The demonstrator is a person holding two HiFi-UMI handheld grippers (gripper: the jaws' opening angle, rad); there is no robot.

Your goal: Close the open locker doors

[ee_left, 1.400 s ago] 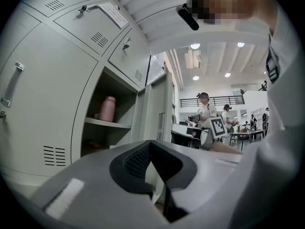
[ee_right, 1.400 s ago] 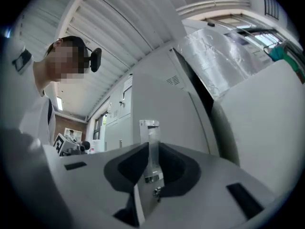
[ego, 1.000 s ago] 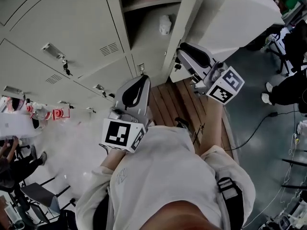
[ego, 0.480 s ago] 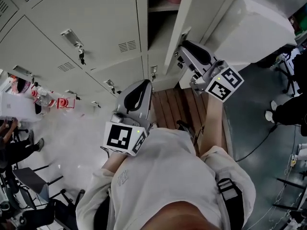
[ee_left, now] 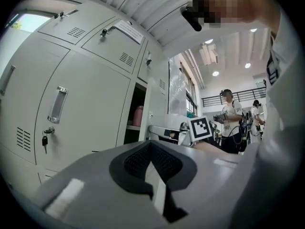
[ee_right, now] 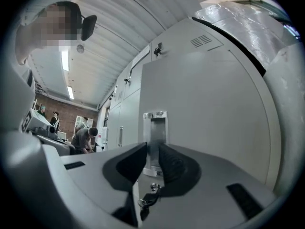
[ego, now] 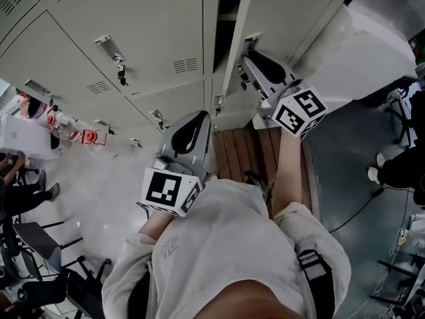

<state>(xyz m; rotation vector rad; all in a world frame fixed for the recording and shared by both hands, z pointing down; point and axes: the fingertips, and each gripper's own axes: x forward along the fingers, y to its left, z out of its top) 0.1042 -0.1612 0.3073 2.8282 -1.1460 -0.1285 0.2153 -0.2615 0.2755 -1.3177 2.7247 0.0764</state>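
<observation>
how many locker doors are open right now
1: the door right of the dark locker gap, with the right gripper at its handle. Others may be out of view.

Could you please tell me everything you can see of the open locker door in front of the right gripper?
The open locker door is a plain pale grey panel, apparently painted metal. It stands ajar, with a dark gap at its free edge in the head view. It has vent slots near one corner, a recessed metallic handle and a key in the lock beside the handle. The right gripper holds its slightly parted jaws at the handle; contact is unclear.
</observation>
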